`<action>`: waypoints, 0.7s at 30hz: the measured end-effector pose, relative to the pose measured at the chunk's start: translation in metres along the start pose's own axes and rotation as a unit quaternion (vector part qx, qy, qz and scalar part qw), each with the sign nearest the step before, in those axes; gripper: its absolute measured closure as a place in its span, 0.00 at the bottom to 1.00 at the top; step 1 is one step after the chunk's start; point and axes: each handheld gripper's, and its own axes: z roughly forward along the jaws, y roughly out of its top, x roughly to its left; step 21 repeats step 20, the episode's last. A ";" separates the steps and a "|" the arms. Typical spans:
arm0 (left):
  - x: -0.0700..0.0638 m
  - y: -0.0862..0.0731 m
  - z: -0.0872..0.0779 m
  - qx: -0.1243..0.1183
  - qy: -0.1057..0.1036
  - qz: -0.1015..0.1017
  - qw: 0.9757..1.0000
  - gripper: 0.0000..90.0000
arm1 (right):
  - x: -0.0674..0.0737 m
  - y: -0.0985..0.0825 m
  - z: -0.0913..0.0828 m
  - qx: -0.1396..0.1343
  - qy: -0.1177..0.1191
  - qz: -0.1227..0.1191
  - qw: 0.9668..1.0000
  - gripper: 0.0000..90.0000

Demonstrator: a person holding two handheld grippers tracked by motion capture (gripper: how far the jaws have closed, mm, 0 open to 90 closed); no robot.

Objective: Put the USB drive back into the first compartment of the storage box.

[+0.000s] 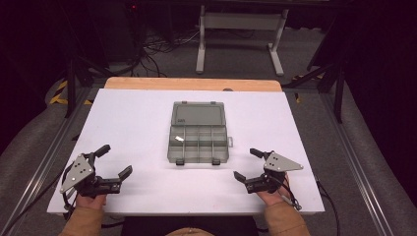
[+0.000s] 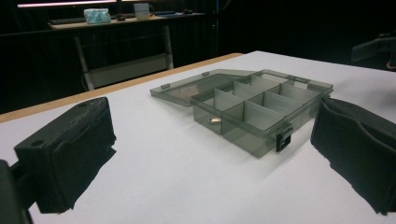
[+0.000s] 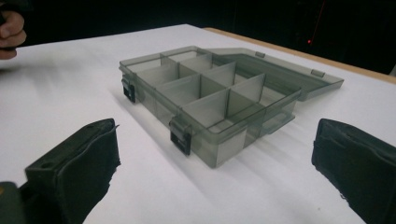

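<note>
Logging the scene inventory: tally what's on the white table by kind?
Compartment box, grey, lid open: 1
Small pale piece in a left compartment of the box: 1
Black tongs, jaws apart: 2, left and right
Total: 4

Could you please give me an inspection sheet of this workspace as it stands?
Surface: white table top, wooden edge at the far side.
Job's things: grey compartment box, lid open and lying flat behind; one small pale piece in a left compartment.
Clutter: nothing seen.
Grippers: left gripper and right gripper both open, holding nothing, near the box.
Cables: a cable trails from the right gripper.
Surroundings: dark room, white stand, floor wires.
</note>
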 end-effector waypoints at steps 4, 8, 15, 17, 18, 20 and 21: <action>0.001 0.000 0.000 -0.001 0.001 -0.003 1.000 0.00 | 0.001 -0.002 0.001 -0.001 -0.001 0.002 1.000 0.01; 0.002 -0.001 0.000 -0.004 0.001 -0.008 1.000 0.00 | 0.000 -0.004 0.002 0.001 -0.004 0.003 1.000 0.01; 0.003 -0.001 -0.001 -0.004 0.001 -0.011 1.000 0.00 | 0.000 -0.003 0.000 -0.011 -0.005 0.005 1.000 0.01; 0.003 -0.001 0.000 -0.003 0.001 -0.010 1.000 0.00 | 0.001 -0.003 0.000 -0.013 -0.004 0.004 1.000 0.01; 0.003 -0.001 0.000 -0.003 0.001 -0.010 1.000 0.00 | 0.001 -0.002 -0.001 -0.013 -0.004 0.004 1.000 0.01; 0.003 -0.001 0.000 -0.003 0.002 -0.010 1.000 0.00 | 0.001 -0.002 -0.001 -0.016 -0.004 0.003 1.000 0.01; 0.003 -0.001 0.000 -0.003 0.002 -0.010 1.000 0.00 | 0.001 -0.002 -0.001 -0.016 -0.004 0.003 1.000 0.01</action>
